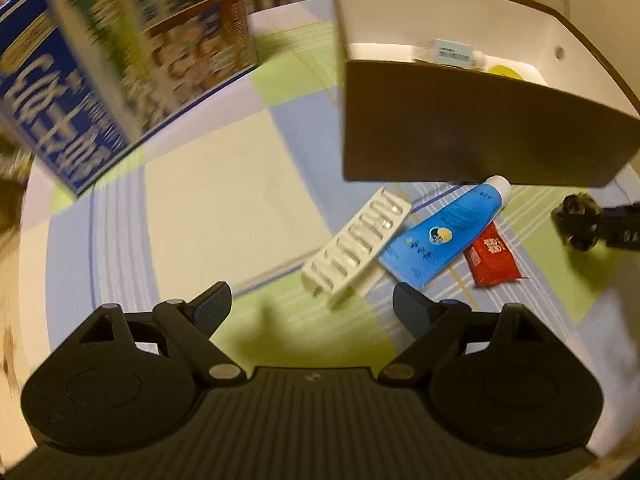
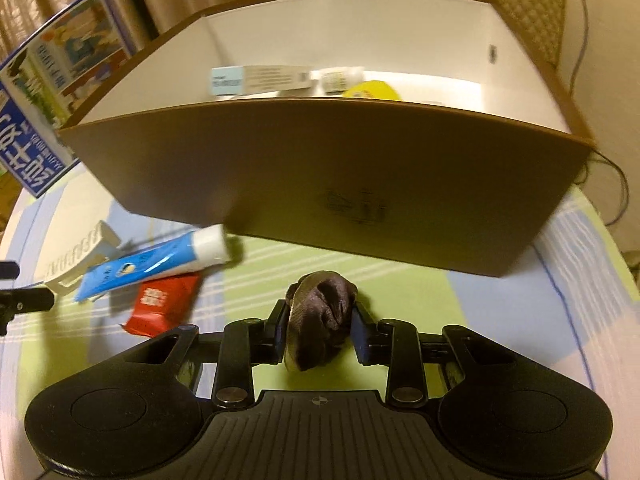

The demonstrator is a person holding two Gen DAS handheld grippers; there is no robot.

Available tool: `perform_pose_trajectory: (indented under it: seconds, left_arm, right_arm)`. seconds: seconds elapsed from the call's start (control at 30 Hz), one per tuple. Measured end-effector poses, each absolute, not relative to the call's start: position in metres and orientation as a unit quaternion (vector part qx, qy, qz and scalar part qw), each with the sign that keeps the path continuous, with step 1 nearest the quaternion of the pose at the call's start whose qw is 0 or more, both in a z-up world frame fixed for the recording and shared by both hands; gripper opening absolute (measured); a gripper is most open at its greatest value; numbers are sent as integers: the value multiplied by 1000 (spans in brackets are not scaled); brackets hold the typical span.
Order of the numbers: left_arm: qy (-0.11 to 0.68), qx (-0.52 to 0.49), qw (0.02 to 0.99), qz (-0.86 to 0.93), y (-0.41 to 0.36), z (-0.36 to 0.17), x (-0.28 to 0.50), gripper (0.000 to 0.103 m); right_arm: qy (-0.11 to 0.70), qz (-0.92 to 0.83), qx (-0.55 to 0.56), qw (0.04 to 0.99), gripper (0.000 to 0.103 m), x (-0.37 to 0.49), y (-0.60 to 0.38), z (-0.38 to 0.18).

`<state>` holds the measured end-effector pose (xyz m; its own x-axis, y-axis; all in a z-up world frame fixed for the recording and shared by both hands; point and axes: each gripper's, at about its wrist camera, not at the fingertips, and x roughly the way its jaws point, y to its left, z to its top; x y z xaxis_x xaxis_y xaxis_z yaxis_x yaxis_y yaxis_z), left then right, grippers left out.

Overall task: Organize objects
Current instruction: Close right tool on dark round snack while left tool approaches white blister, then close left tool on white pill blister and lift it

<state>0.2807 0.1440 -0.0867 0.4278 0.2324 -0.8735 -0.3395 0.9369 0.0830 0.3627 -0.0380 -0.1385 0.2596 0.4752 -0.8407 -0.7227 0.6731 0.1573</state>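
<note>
Left wrist view: left claw (image 1: pixel 312 308), released, fingers spread wide with nothing between them, over a desk (image 1: pixel 224 184) covered in a pastel checked cloth of blue, green and cream. Just beyond the claw, a white ridged tray (image 1: pixel 356 246) lying at an angle; touching its right side, a blue tube (image 1: pixel 448 232) with white cap pointing toward the far side; partly under the tube's right edge, a red packet (image 1: pixel 494 258). Far right, a brown box (image 1: pixel 460 128) with white interior, open at the top, the tube's cap close against its near wall; inside, a pale carton with a light blue label (image 1: pixel 452 52) and a yellow item (image 1: pixel 506 71), only partly seen. Far left, a large blue printed box (image 1: pixel 120 68), blurred. At the right edge, a dark crumpled cloth bundle (image 1: pixel 576 220) at the tip of the other claw. Right wrist view: right claw (image 2: pixel 320 332), clenched on the dark cloth bundle (image 2: pixel 320 320), the pads pressing it from both sides, held just above the green square of the desk, near the brown box's near wall (image 2: pixel 360 184). To the left, the tray, tube and red packet lie grouped together, well apart from the bundle.
</note>
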Motion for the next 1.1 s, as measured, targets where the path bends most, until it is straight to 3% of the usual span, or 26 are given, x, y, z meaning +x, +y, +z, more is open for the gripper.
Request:
perform_pose_trajectory:
  seconds: [0.23, 0.3, 0.37, 0.57, 1.1]
  left_arm:
    - [526, -8, 842, 121, 148, -99, 304, 65]
    - [530, -5, 840, 115, 148, -103, 307, 46]
    - [532, -18, 839, 111, 149, -105, 306, 38]
    - [533, -50, 835, 129, 148, -104, 288, 25]
    - [541, -145, 808, 185, 137, -92, 220, 24]
  right_arm:
    - [477, 365, -118, 791, 29, 369, -55, -134]
    - [478, 362, -115, 792, 29, 369, -57, -134]
    - [478, 360, -113, 793, 29, 368, -60, -134]
    - [478, 362, -112, 793, 29, 366, -66, -133]
    - [483, 375, -111, 783, 29, 352, -79, -131]
